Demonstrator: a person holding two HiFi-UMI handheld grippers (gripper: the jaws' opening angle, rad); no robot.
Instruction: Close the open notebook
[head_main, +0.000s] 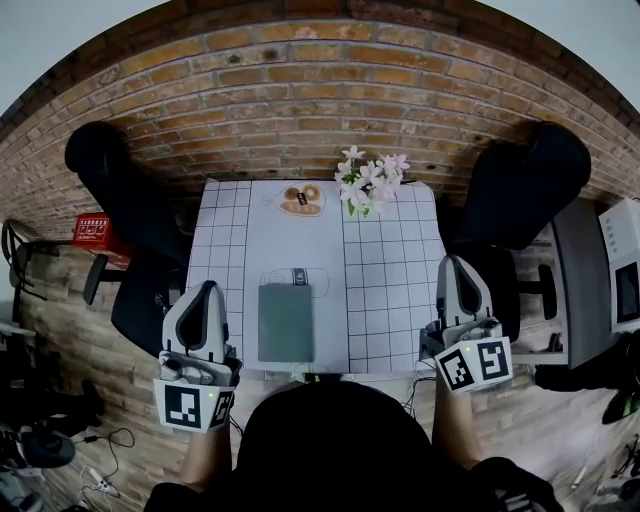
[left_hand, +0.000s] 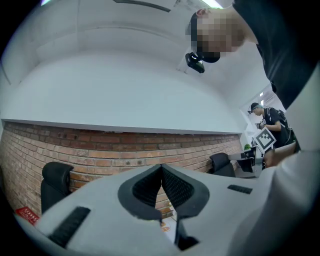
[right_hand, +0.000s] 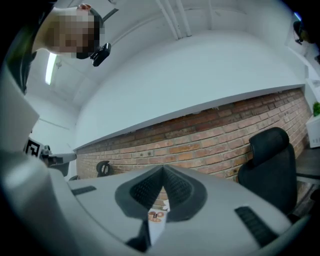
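The notebook lies flat on the table with its grey-green cover up and shut, near the front edge at the middle. My left gripper hovers off the table's left side, apart from the notebook, its jaws together and empty. My right gripper hangs beyond the table's right edge, also shut on nothing. In the left gripper view the left gripper's pads meet at the tips, pointing at a brick wall. The right gripper view shows the right gripper's pads closed in the same way.
The table has a white grid cloth. A small clear item with a dark band lies just behind the notebook. A plate of pastries and a bunch of flowers stand at the back. Black chairs flank both sides.
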